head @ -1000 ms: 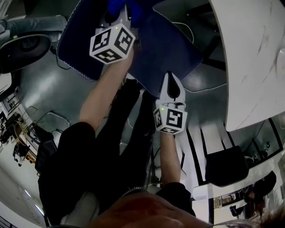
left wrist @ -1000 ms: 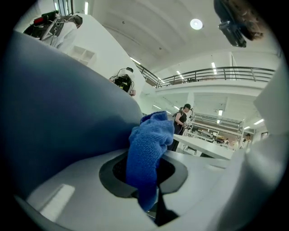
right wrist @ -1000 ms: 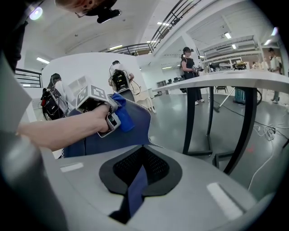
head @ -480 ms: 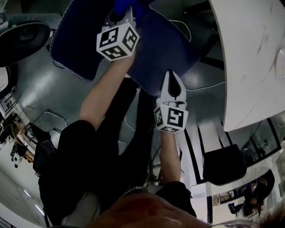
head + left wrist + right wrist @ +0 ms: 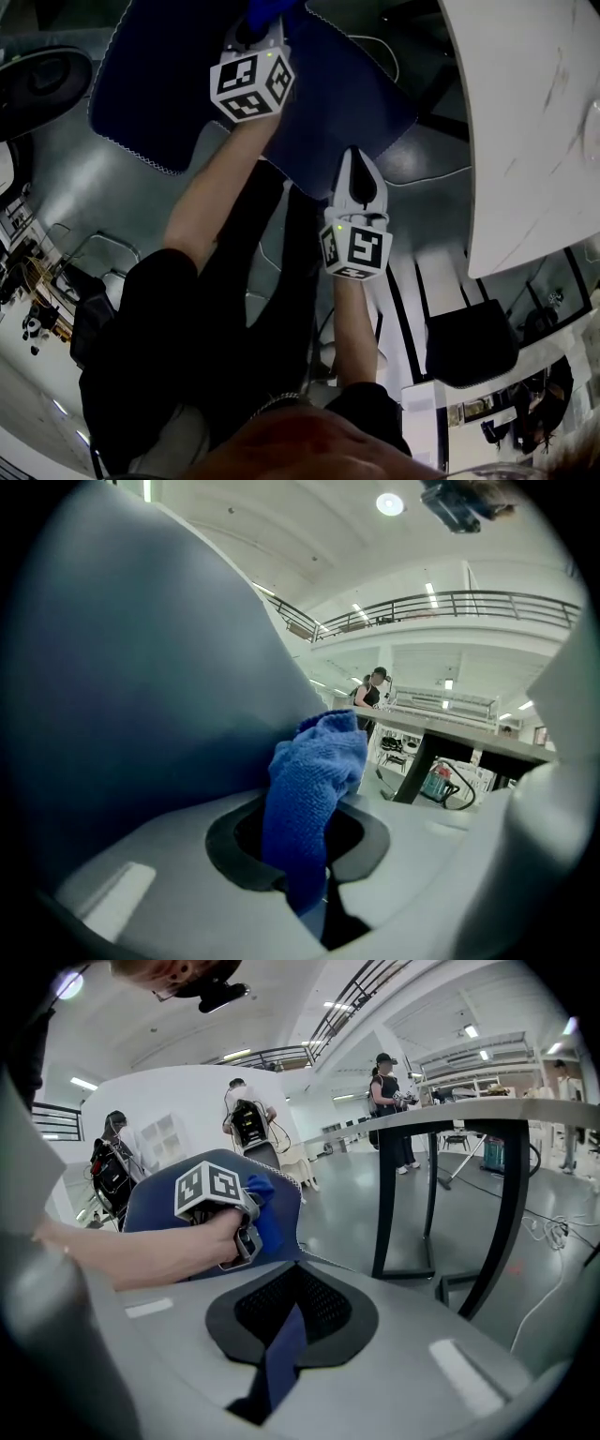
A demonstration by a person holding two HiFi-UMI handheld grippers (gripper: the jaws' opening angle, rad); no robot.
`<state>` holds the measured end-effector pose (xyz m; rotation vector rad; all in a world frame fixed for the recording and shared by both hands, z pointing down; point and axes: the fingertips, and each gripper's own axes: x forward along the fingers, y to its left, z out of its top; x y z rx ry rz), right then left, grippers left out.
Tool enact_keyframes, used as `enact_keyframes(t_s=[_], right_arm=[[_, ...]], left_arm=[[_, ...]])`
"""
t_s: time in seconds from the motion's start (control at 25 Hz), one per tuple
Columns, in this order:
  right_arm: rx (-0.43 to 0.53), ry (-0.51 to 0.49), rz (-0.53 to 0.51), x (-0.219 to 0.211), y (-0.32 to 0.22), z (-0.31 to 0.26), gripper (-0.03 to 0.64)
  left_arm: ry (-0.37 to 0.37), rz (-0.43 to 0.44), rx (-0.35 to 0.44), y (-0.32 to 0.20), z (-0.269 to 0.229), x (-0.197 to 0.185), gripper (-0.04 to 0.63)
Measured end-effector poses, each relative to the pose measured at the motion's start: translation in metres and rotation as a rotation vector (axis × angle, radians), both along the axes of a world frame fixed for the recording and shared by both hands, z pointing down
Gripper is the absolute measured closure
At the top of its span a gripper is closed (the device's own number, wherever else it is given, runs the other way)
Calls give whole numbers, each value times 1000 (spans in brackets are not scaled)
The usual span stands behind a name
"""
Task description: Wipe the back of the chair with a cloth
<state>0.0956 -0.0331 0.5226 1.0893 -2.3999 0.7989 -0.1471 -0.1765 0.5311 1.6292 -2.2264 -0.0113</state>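
1. Looking down in the head view, we see the left gripper (image 5: 255, 26) high near the top of the picture, its marker cube facing us. It is pressed against the dark blue padded chair back (image 5: 150, 84) with the pale stitched rim. A bright blue knitted cloth (image 5: 265, 9) bunches at its tip, between gripper and chair back. Lower and to the right, the right gripper (image 5: 358, 161) bites the chair back's near edge. A white marbled tabletop (image 5: 525, 122) fills the upper right, and a glossy grey floor (image 5: 103, 216) lies beneath it all.
2. Turning to the left gripper view, we find the jaws clenched on the cloth (image 5: 309, 789). It is pinched low between the dark pads and rises in a crumpled fold above them. Its top touches the chair back (image 5: 141, 667), which swells across the left half as a blurred blue-grey mass. Behind stand a black-legged table (image 5: 469, 735) and a balcony railing (image 5: 450, 602), and a person stands far off.
3. Moving to the right gripper view, we see its jaws closed on a thin dark blue strip, the chair back's edge (image 5: 281, 1354), held upright between the pads. Beyond, the left gripper rests on the chair back's broad face, gripped by a bare hand (image 5: 211, 1237). The cloth (image 5: 262, 1206) is tucked against the upholstery. A grey table on black legs (image 5: 450, 1112) stands to the right, and several people stand well behind.
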Motion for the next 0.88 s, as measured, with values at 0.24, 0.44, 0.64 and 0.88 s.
enact_keyframes(t_s=[0.24,0.44,0.64,0.88], right_arm=[[-11,13,4,8,-4,8,614],[-12,13,3,9,-6,7,614],[-12,17,9,15,-9,7,614],[-20,23,12,18,-7,11,614]], left_arm=[[-5,7,-49,-2,28,8,541],[-5,9,-104,0,51,10,541],[12,6,-171,5,79,11,541],[-15,35,-266,7,112,16,541]])
